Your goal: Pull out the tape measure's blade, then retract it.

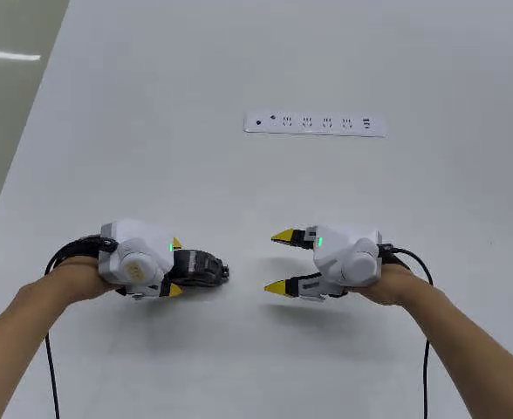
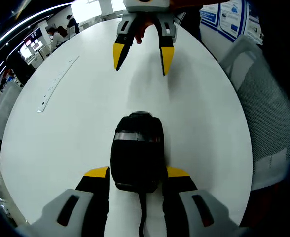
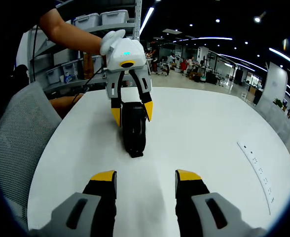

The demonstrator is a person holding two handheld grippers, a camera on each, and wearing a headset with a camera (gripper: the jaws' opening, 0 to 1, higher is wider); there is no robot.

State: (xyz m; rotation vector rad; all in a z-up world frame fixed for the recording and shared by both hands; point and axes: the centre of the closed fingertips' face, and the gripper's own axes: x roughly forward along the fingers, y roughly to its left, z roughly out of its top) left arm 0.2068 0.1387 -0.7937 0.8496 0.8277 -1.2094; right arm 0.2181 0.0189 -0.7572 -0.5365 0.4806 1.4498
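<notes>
- Fingers [image 2: 96, 172] of the left gripper [image 2: 137, 173] pinch the tape measure [image 2: 137, 148] by its two flat sides, at the rear of the black case. The case rests on the worktop [image 1: 370, 192].
- Right gripper [image 1: 280, 262]: fingers spread, holding nothing, tips aimed at the tape measure with a short gap between.
- Reading: the left clamp anchors the case so it cannot slide. The front end is free and faces the right gripper, which looks lined up to take the blade. Blade not yet drawn out; its hook is too small to make out.
- Tape measure lies in the worktop's near half, left of middle, well in from the left edge.
- Worktop white, smooth, matte. White power strip [image 1: 314, 123] lies flat toward the far edge.
- Room: grey mesh chair [image 3: 12, 148] beside the worktop, shelves with storage bins [image 3: 90, 19] behind it. Open workshop beyond, with ceiling strip lights and distant people.
</notes>
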